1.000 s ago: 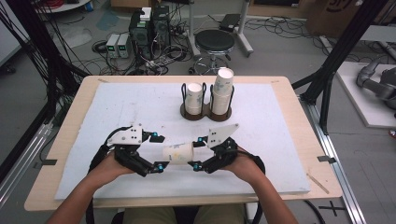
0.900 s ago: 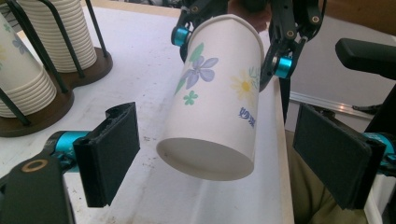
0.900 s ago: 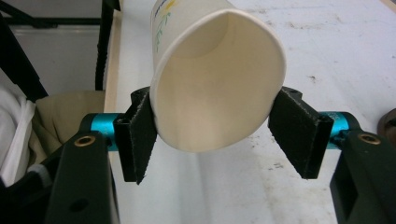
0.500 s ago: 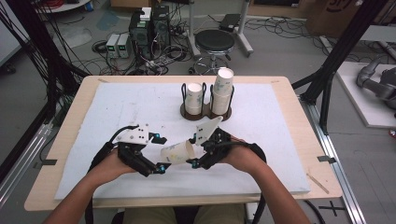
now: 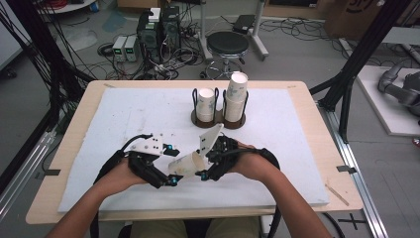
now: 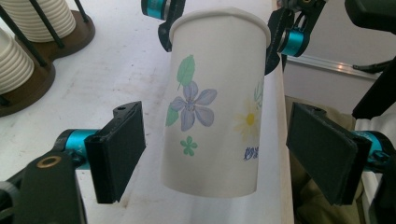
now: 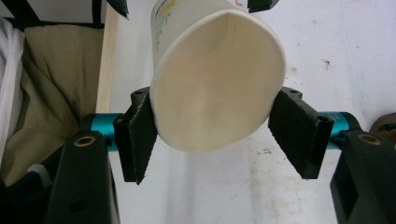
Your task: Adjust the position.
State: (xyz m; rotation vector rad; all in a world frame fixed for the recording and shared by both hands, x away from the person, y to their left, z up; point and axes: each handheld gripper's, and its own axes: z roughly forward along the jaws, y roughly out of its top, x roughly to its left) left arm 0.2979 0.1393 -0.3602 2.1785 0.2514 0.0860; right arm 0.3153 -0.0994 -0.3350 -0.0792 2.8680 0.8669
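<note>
A white paper cup [image 5: 185, 164] printed with flowers hangs on its side above the front middle of the white mat. My right gripper [image 5: 202, 161] is shut on the cup's rim; in the right gripper view both pads press the rim of the cup [image 7: 217, 79], and the gripper [image 7: 212, 135] looks into its open mouth. My left gripper [image 5: 172, 164] is at the base end of the cup. In the left gripper view the cup [image 6: 215, 102] sits between the gripper's [image 6: 215, 158] open jaws with a gap on each side.
A dark wire cup holder [image 5: 218, 119] stands at the back middle of the mat [image 5: 124, 114] with two stacks of paper cups [image 5: 206, 101] [image 5: 236, 94]. A stool and cabled equipment are on the floor beyond the table.
My right hand has shifted left and rolled, so its grey plate now tips up and the cup is tilted. The left gripper has stayed almost in place.
</note>
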